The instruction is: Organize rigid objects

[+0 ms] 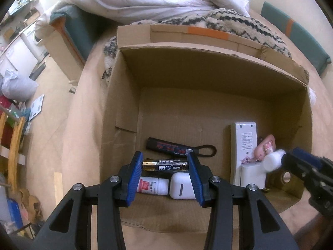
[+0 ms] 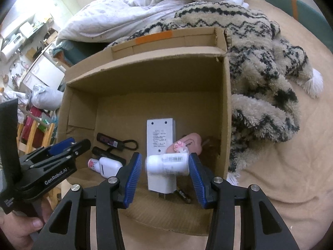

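**Bed-top cardboard box: both grippers loaded**

Bedding surrounds the cardboard box (image 1: 208, 79). A battery (image 1: 165, 165) is clamped between the left gripper (image 1: 165, 177) fingers above the box floor. A white bottle (image 2: 167, 164) is clamped crosswise by the right gripper (image 2: 165, 175) over the white adapter (image 2: 160, 139).

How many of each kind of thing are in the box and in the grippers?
Batteries: 2, one in the left gripper, one on the cardboard box floor
White bottles: 2, one in the right gripper, one lying down
Black sticks: 2
Earbud case: 1
Long white device: 1
White charger: 1
Pink thing: 1
Total: 10
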Available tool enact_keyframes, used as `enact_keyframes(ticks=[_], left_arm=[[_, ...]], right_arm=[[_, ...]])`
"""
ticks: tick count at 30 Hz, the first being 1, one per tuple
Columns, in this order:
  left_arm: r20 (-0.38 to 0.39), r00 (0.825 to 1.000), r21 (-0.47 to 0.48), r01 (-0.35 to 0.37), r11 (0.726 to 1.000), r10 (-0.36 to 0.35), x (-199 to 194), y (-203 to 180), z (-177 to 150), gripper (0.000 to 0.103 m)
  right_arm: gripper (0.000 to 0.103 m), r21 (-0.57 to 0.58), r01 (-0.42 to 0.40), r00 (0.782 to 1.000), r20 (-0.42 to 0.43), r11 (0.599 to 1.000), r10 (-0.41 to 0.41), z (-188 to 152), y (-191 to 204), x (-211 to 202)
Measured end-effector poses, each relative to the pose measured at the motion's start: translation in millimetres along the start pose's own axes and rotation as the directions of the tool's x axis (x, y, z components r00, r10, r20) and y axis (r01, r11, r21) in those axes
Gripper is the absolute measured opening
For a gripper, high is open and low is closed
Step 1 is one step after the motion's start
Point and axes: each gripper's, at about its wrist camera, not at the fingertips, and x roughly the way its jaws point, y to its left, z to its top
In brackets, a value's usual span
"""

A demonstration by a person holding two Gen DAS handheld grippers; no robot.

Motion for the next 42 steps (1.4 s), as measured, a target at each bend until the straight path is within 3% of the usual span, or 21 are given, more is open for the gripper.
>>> enact_keyframes(ticks=[1, 3, 7, 11, 12, 13, 15, 18, 21, 25, 27, 33, 36, 39, 42], left_arm=[[-0.008, 1.0, 0.0, 0.003, 1.0, -0.003, 0.4, 0.3, 0.4, 0.04], [-0.019, 1.0, -0.005, 0.0, 1.0, 0.0, -0.1, 2.3, 0.7, 0.041], [-0.011, 1.0, -0.01, -0.013, 1.0, 0.013, -5.5, 5.5, 0.8, 0.054], [0.012, 1.0, -0.015, -0.018, 1.0, 0.018, -16.3, 10.3, -1.4, 0.058], [0.019, 1.0, -0.017, -0.018, 1.0, 0.018, -19.2, 11.6, -2.0, 0.066], [0.028, 1.0, -0.023, -0.011, 1.0, 0.012, -23.7, 14.1, -3.2, 0.072], [0.049, 0.999, -0.035, 0.01, 0.999, -0.008, -31.1, 17.9, -4.7, 0.073], [0.076, 0.997, -0.036, 0.024, 0.999, -0.021, -42.8, 22.0, -8.9, 0.085], [0.102, 0.993, -0.046, 0.062, 0.997, -0.057, -56.7, 30.3, -15.8, 0.088], [0.167, 0.982, -0.077, 0.1, 0.992, -0.087, -86.4, 46.7, -28.0, 0.1], [0.214, 0.973, -0.076, 0.101, 0.992, -0.083, -101.8, 51.4, -33.3, 0.102], [0.377, 0.923, -0.055, 0.104, 0.993, -0.076, -151.3, 64.8, -62.6, 0.102], [0.429, 0.903, -0.042, 0.054, 0.998, -0.031, -164.4, 65.0, -77.3, 0.102], [0.476, 0.879, -0.04, -0.005, 0.999, 0.024, -168.3, 61.8, -93.0, 0.102], [0.453, 0.891, -0.059, 0.003, 0.998, 0.024, -159.9, 64.0, -100.5, 0.102]], right_arm=[[0.05, 0.0, -0.001, 1.0, 0.004, 1.0, 0.001, 0.6, -0.2, -0.9], [0.06, 0.006, -0.003, 1.0, 0.009, 1.0, 0.003, 1.0, -1.0, -2.6], [0.069, 0.009, -0.008, 0.999, 0.041, 1.0, 0.008, 2.6, -1.4, -11.3], [0.1, 0.018, -0.016, 0.995, 0.097, 1.0, 0.015, 2.5, -1.2, -24.5], [0.102, 0.022, -0.022, 0.994, 0.109, 1.0, 0.019, 2.2, -1.1, -27.9], [0.103, 0.027, -0.029, 0.992, 0.12, 0.999, 0.025, 1.5, -1.4, -31.0], [0.103, 0.033, -0.044, 0.989, 0.14, 0.998, 0.039, -1.0, -1.5, -38.1], [0.103, 0.031, -0.047, 0.983, 0.178, 0.998, 0.041, -6.8, 2.5, -52.1], [0.103, 0.023, -0.02, 0.975, 0.221, 1.0, 0.015, -13.2, 9.3, -73.3], [0.103, -0.007, 0.014, 0.959, 0.282, 1.0, -0.012, -19.2, 24.2, -105.4], [0.103, -0.021, 0.018, 0.952, 0.305, 1.0, -0.01, -25.4, 29.1, -118.5], [0.103, -0.068, 0.044, 0.93, 0.367, 0.997, -0.017, -52.8, 40.0, -140.5], [0.103, -0.093, 0.064, 0.908, 0.419, 0.994, -0.02, -70.4, 46.4, -146.8], [0.103, -0.1, 0.076, 0.907, 0.421, 0.992, -0.027, -81.4, 48.7, -140.1], [0.103, -0.088, 0.079, 0.909, 0.416, 0.993, -0.036, -91.1, 45.2, -127.6]])
